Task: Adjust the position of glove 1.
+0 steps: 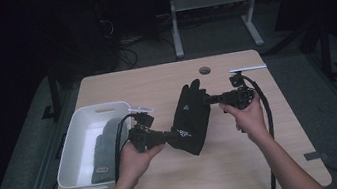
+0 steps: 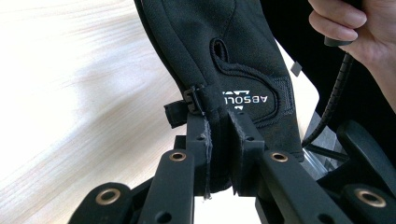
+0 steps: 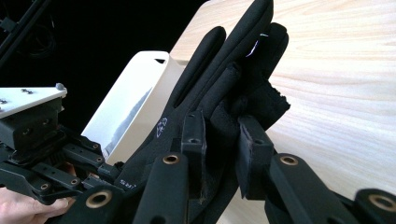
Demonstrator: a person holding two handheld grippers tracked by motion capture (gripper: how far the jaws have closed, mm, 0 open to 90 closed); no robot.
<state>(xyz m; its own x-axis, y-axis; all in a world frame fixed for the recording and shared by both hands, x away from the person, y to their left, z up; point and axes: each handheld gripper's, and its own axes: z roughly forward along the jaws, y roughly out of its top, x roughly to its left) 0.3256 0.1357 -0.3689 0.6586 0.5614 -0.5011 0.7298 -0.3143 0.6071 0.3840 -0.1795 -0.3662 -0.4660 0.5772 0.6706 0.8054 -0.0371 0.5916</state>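
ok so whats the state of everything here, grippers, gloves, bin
black glove: held off the table between both grippers, fingers pointing away from the person
left gripper: shut on the black glove at its cuff edge
right gripper: shut on the black glove at its thumb side
grey glove: lying flat inside the bin
white bin: upright on the table's left edge, open top
table: hole near the far edge uncovered

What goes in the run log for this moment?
left gripper: shut on glove cuff | right gripper: shut on glove | bin: grey glove inside
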